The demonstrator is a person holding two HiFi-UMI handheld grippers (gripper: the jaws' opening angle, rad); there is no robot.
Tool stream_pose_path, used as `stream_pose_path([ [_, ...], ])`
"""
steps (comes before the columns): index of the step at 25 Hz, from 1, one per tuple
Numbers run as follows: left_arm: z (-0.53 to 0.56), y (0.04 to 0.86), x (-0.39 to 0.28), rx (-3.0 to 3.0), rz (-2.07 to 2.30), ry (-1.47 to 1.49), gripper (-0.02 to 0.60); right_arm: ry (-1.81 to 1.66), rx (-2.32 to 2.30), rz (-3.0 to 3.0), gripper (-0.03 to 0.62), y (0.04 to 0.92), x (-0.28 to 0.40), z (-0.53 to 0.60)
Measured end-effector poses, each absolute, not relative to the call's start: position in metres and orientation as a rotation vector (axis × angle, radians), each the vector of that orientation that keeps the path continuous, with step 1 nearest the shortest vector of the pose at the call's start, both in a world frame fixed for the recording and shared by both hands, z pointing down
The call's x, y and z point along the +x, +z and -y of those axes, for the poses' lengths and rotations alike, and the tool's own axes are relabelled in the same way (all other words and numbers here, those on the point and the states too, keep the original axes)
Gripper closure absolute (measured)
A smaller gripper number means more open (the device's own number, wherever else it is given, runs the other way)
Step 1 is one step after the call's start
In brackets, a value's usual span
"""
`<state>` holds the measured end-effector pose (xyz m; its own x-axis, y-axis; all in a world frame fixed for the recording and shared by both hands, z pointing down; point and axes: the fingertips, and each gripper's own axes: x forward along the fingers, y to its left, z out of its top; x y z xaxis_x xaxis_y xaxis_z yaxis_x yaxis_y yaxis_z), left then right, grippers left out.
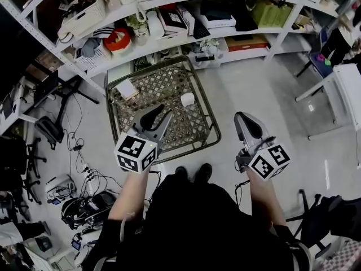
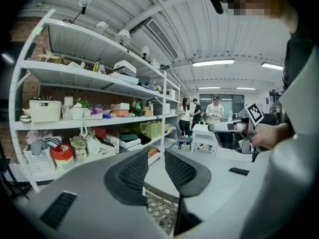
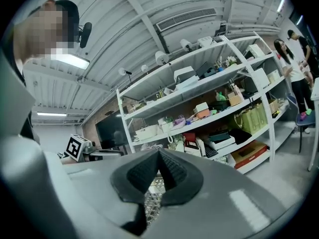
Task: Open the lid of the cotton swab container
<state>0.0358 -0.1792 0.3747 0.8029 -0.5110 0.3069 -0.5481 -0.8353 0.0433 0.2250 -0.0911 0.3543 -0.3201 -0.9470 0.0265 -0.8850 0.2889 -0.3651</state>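
Bright indoor light, fisheye views, no motion blur.

Light comes from ceiling strip lamps [image 2: 214, 62] above & beyond the left jaws, plus a ceiling panel [image 3: 70, 61] up-left of the right jaws; both glare w/ slight bloom. Floor [image 1: 248, 95] ahead of the jaws is evenly lit w/ soft shadows. Gripper views show heavy barrel distortion, black corners and bowed shelves [image 2: 89, 76]. Left gripper [image 2: 157, 171] & right gripper [image 3: 159, 156] sit close to the lens & look soft, bkgd sharper. Head view bends at its edges, dim to the left of the left jaws.
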Motion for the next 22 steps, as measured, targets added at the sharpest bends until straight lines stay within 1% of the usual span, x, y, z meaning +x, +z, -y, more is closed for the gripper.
stream_pose_path([
  [5, 0.197, 0.389, 0.02, 2.824, 0.835, 0.431, 0.476, -0.425, -1.759, -2.393, 0.583, 0.354, 0.215, 0.114],
  [15, 0.232, 0.399, -0.018, 2.831, 0.789, 0.421, 0.476, -0.433, -1.76, -2.399, 0.585, 0.348, 0.172, 0.161],
  [22, 0.252, 0.415, -0.02, 2.801, 0.757, 0.441, 0.476, -0.497, -1.786, -2.41, 0.583, 0.364, 0.166, 0.174],
])
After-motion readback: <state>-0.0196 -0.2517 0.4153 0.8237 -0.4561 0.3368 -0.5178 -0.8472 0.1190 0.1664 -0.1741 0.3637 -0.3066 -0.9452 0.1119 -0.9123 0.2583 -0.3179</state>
